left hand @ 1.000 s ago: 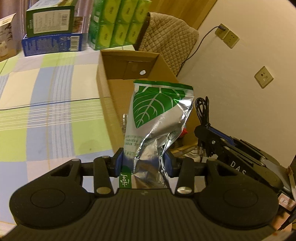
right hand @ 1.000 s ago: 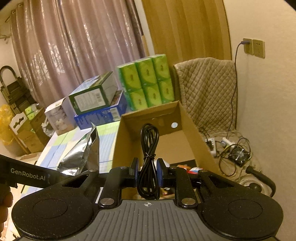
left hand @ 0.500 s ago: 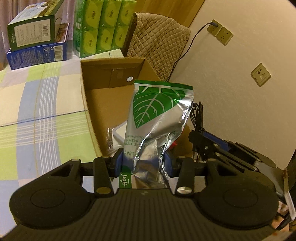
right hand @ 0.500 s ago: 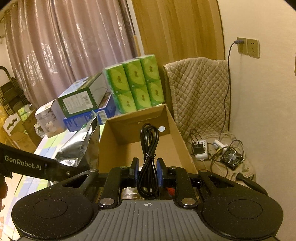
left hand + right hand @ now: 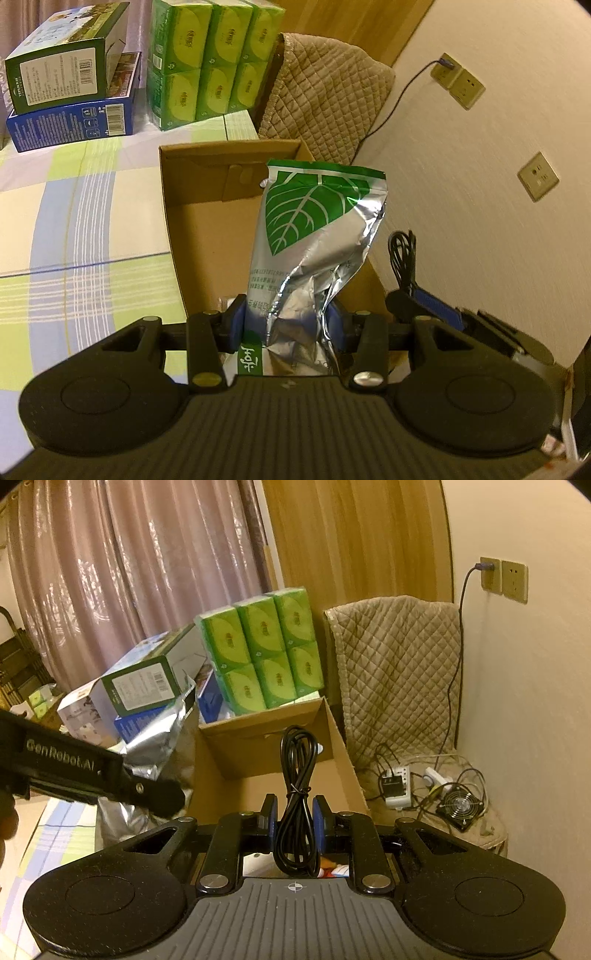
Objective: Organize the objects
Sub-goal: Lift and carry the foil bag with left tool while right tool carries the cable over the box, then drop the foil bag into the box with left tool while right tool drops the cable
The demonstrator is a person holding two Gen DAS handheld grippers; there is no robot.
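Observation:
My left gripper (image 5: pixel 286 325) is shut on a silver foil bag with a green leaf print (image 5: pixel 314 236), held upright over the open cardboard box (image 5: pixel 173 229). My right gripper (image 5: pixel 294 821) is shut on a coiled black cable (image 5: pixel 297 775), also above the cardboard box (image 5: pixel 343 760). In the left wrist view the right gripper's tip with the black cable (image 5: pixel 402 254) hangs by the box's right wall. The foil bag (image 5: pixel 159 746) and the left gripper's arm (image 5: pixel 92 775) show at the left of the right wrist view. Small items lie low in the box, mostly hidden.
The box stands on a checked bedspread (image 5: pixel 74 229). Behind it are green tissue packs (image 5: pixel 207 62) and stacked cartons (image 5: pixel 70 85). A quilted cover (image 5: pixel 399 672) drapes a chair to the right, with a power strip (image 5: pixel 399 786), a small fan (image 5: pixel 460 808) and loose wires below, close to the wall.
Both grippers have moved forward over the box with their loads still held. The left one now looks into the box's opening; the right gripper's tip shows closer beside the bag.

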